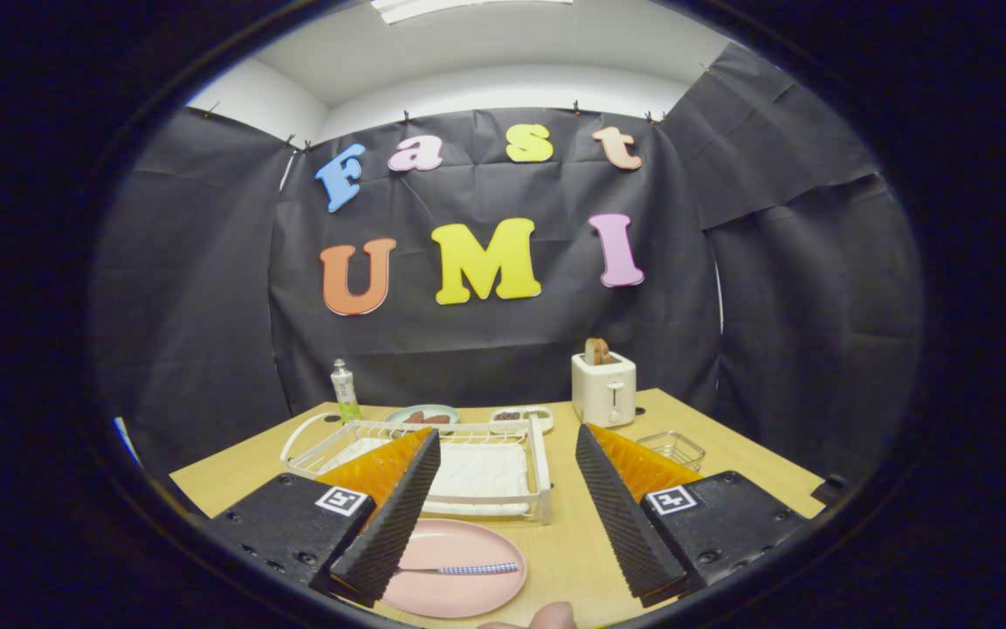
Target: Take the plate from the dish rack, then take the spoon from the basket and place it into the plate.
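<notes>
Here, your gripper (pixel 507 489) hangs above the light wooden table (pixel 730 454) with its fingers spread wide and nothing between them.

Farthest left at the back stands a clear plastic bottle with a green label (pixel 345 391), upright, near the table's far edge. Just in front of it sits the white wire dish rack (pixel 503 437) on its white drip tray; you can see no dish standing in it, though your left finger covers its near left part.

On your side of the rack, touching nothing else, lies the round pink plate (pixel 468 598), flat on the table, partly under your left finger. In it rests the spoon with the blue-and-white checked handle (pixel 468 570). Its long axis runs left to right across the plate. The handle end points right, toward the gap between your fingers; the metal end points left and slips under your left finger, so you cannot see the bowl.

Beyond the rack sits a pale blue-green dish (pixel 423 414) holding something reddish-brown, and beside it a small white tray (pixel 522 417) with dark bits in it; what they are is too small to tell.

Right of those stands the cream two-slot toaster (pixel 603 390), with a brown slice upright in it. Farthest right, just beyond your right finger, sits a small clear wire basket (pixel 678 447); contents cannot be made out.

A fingertip (pixel 551 616) shows nearest you, below the plate.
</notes>
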Motion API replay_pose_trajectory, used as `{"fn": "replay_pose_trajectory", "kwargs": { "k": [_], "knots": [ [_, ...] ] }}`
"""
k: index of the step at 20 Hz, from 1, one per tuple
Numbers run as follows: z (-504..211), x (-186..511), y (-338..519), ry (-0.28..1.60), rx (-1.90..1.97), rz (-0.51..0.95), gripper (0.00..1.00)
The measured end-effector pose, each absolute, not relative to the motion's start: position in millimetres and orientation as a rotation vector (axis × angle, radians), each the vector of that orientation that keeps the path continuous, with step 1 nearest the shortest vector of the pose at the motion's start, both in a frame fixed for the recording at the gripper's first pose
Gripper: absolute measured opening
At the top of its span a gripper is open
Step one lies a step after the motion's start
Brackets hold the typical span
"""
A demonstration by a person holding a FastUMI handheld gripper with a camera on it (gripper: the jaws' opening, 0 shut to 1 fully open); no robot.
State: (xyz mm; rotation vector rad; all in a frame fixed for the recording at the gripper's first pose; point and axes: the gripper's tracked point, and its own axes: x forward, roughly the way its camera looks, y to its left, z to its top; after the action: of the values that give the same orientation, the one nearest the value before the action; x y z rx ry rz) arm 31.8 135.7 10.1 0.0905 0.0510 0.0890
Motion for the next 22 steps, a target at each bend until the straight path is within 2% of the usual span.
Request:
{"fn": "replay_pose_trajectory", "kwargs": {
  "k": [8,16,22],
  "knots": [
    [24,-10,113,-0.06,0.08,0.089,1.0],
    [-15,-19,159,0.007,0.082,0.185,1.0],
    [5,-20,152,-0.051,0.119,0.148,1.0]
  ]
}}
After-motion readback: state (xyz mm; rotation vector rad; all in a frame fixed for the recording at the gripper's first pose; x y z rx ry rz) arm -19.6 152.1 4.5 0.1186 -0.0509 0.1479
